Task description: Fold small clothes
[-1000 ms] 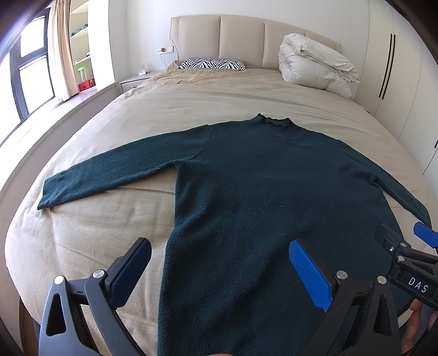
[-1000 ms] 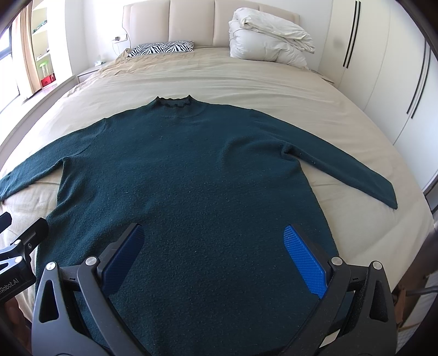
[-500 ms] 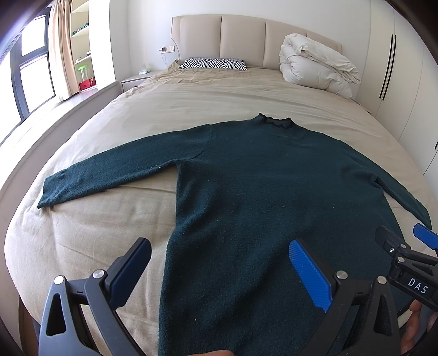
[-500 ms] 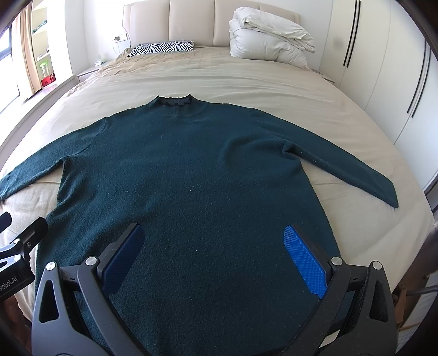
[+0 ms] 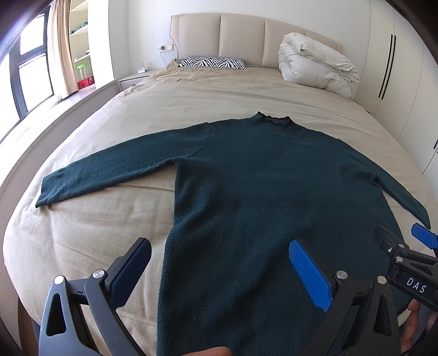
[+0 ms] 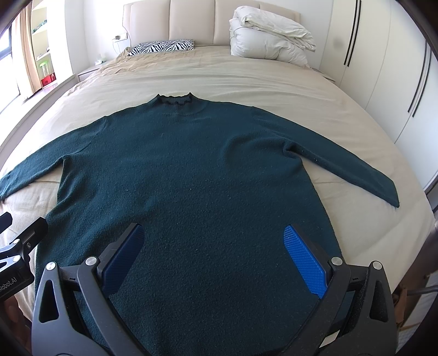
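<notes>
- Your dark green sweater [image 6: 208,175] lies flat, face up, on the bed [image 6: 273,82], and everything below is placed against it.
- Its ruffled collar [image 6: 175,102] points toward the headboard [image 6: 208,19]; its hem is the edge nearest you.
- Both sleeves are spread out sideways: the left sleeve [image 5: 115,169] runs out over the tan sheet toward the window side, the right sleeve [image 6: 342,167] toward the wardrobe [image 6: 383,68] side.
- Your left gripper [image 5: 219,268] hangs over the sweater's lower left edge, fingers [image 5: 309,271] spread wide apart and holding nothing; one finger sits over bare sheet, the other over the knit.
- Your right gripper [image 6: 216,260] hangs over the sweater's lower middle, its fingers [image 6: 303,260] also wide apart and empty, both over the knit.
- You cannot tell from either view whether the fingertips touch the fabric.
- In the left wrist view the right gripper shows at the sweater's lower right corner, with part of your hand [image 5: 416,323] behind it.
- A fingertip [image 5: 210,352] shows at the bottom edge of that view, at the hem.
- Beyond the collar, a zebra-print pillow [image 6: 164,46] rests against the headboard, and a folded white duvet [image 6: 268,38] is piled beside it on the wardrobe side.
</notes>
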Demonstrator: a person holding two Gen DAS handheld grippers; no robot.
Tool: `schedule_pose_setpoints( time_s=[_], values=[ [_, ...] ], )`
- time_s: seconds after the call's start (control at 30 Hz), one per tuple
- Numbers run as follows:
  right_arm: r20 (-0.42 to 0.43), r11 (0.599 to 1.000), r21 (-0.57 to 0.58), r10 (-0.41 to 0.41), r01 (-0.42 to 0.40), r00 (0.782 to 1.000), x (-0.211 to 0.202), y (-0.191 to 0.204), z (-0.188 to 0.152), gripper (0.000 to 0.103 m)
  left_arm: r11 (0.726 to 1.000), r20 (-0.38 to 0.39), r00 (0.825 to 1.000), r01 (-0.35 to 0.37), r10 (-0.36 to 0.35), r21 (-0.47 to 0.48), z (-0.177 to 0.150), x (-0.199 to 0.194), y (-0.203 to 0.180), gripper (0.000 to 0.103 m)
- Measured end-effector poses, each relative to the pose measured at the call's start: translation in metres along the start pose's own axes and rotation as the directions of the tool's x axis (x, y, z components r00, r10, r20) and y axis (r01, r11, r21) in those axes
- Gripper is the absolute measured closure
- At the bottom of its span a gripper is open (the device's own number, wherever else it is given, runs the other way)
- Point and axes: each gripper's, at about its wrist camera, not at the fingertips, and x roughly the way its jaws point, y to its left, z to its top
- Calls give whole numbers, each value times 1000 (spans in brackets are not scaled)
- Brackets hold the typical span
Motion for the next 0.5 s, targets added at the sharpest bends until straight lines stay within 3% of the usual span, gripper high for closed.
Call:
schedule_pose_setpoints(
  time_s=[0.37,0.5],
  values=[
    [-3,1000,-3,-1,1,1000,3,2,0,0,998,-20,998,51,-51,-29,-4,3,6,0],
    [-3,1000,-1,0,0,1000,6,4,1,0,987,-67,986,150,-154,-67,-12,3,22,0]
  ],
)
